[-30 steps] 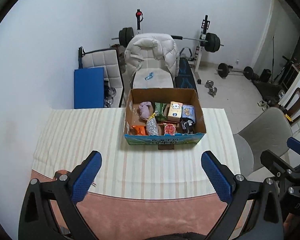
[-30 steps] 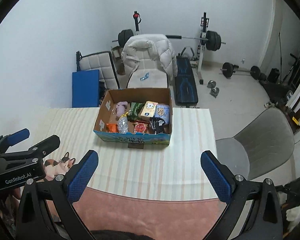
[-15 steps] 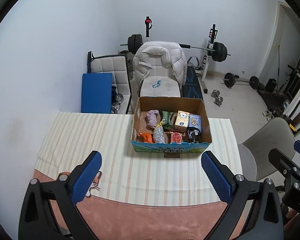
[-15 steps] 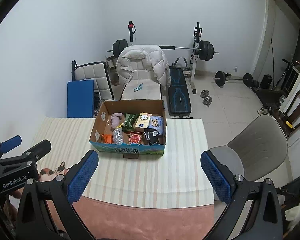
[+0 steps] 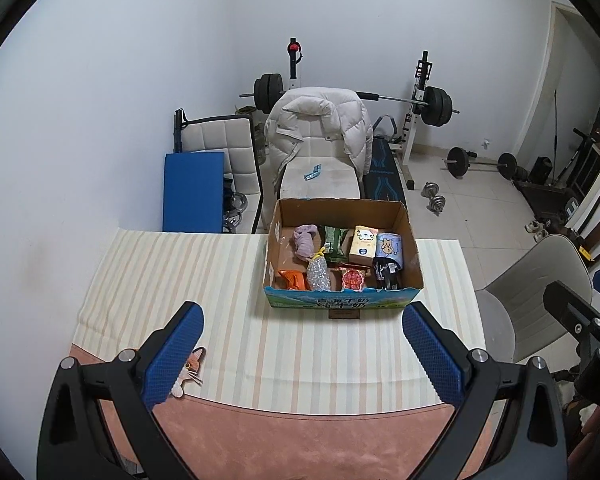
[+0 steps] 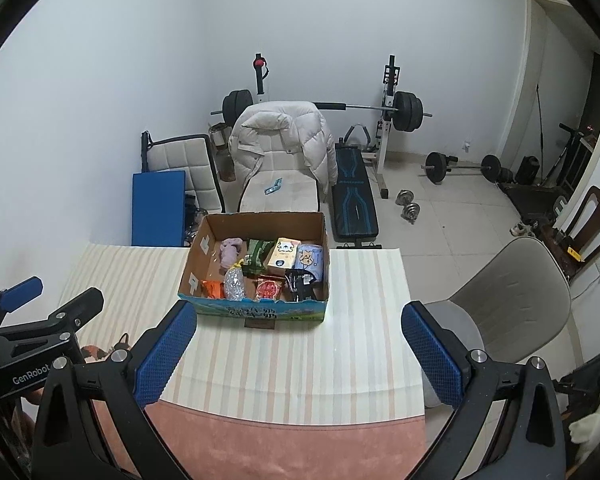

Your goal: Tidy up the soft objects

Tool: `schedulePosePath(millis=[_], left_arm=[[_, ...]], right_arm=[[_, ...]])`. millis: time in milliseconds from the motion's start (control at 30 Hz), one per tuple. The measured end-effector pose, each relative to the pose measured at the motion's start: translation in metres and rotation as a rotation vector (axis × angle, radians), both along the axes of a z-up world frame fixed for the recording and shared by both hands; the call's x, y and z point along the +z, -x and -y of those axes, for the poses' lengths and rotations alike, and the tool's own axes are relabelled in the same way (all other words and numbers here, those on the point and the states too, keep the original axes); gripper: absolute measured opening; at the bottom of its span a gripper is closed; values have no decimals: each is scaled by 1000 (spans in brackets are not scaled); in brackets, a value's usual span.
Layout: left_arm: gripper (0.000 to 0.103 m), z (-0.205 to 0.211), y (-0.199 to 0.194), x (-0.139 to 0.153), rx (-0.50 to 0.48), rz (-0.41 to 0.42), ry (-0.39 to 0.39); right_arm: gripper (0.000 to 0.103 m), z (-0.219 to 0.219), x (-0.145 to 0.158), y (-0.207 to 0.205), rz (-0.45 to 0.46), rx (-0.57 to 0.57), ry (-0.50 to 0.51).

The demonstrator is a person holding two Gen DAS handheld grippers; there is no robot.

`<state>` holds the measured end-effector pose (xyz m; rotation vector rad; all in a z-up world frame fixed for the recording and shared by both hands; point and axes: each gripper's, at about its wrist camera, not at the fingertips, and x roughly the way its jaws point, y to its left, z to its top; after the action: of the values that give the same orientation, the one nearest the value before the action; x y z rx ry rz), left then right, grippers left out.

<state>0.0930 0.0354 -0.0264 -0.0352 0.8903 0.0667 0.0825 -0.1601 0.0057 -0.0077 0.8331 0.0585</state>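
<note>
Closest to me are the two grippers, both held up above the near edge of the table (image 5: 152, 272). The left gripper (image 5: 300, 354) has its blue pads spread wide with nothing between them, and the right gripper (image 6: 298, 352) is the same, wide apart and empty. Under them there's a pink mat (image 5: 300, 436), then a striped cloth (image 6: 300, 360) covering the rest of the tabletop, with one little cat-shaped sticker or coaster (image 5: 188, 372) peeking out beside the left gripper's left finger.

Further along sits one cardboard box (image 5: 342, 302), open on top, with a blue and green printed front. The soft stuff is all in there: I count eight items (some overlap, so take that loosely). Front row has an orange packet (image 5: 294, 279), a clear silvery bag (image 5: 318, 274), a red packet (image 5: 354, 278) and a black pouch (image 5: 387, 272). Back row has a pink-purple plush (image 5: 305, 240), a green packet (image 5: 334, 244), a yellow and white tissue pack (image 5: 363, 245) and a light blue tissue pack (image 5: 389, 246).

Beyond the table: one chair with a white puffer jacket (image 5: 320, 124) over it, one white padded chair (image 5: 216, 148) with a blue mat (image 5: 193, 192) leaning on it, one grey chair (image 6: 512, 300) off to the right, and one barbell rack (image 5: 420, 96) against the far wall.
</note>
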Motion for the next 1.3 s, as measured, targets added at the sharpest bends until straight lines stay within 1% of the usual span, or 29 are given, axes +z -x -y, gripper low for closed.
schedulePosePath(millis=[933, 1300], left_arm=[[102, 4, 3, 4, -14, 4, -3], [102, 3, 4, 13, -35, 20, -1]], right_arm=[[103, 2, 2, -2, 3, 0, 1], [103, 3, 0, -4, 0, -3, 2]])
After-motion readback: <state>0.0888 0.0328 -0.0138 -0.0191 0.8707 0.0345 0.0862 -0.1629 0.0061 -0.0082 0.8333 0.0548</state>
